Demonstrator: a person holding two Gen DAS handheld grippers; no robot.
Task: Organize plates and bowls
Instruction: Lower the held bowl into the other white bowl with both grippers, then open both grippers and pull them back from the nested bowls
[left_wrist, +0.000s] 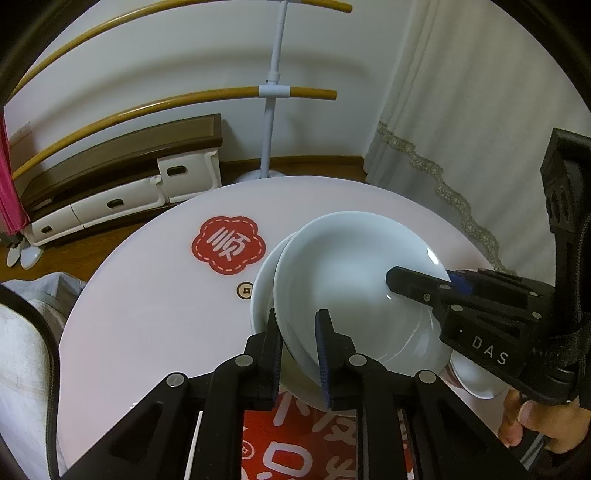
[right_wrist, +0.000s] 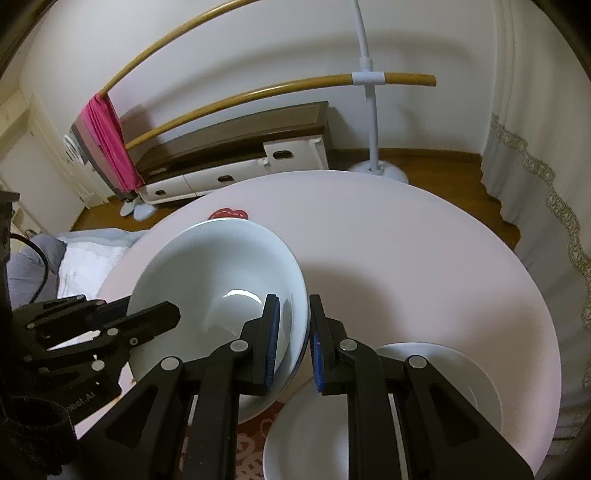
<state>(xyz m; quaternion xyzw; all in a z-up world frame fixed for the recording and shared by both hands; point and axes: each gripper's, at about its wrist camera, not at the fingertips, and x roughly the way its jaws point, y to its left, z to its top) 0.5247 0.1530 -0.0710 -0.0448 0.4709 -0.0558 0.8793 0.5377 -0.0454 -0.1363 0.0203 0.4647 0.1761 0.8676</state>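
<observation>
White plates (left_wrist: 354, 273) are sitting stacked near the middle of a round pale table (left_wrist: 147, 295), the upper one tilted, with both grippers working at their rims. Left gripper (left_wrist: 297, 330) is straddling the near rim of the stack, its blue-padded fingers (left_wrist: 322, 354) on either side of the top plate's edge; whether they are pressing on it cannot be told. Right gripper (right_wrist: 291, 321) is straddling the opposite rim, its fingers (right_wrist: 271, 332) slightly apart around the edge and not visibly clamped. Two more plates (right_wrist: 472, 373) are lying at the table's near edge, beside the right gripper. A red flower-shaped sticker (left_wrist: 229, 245) is showing on the tabletop just beyond the stack. A hand (left_wrist: 543, 421) is holding the right gripper's handle.
</observation>
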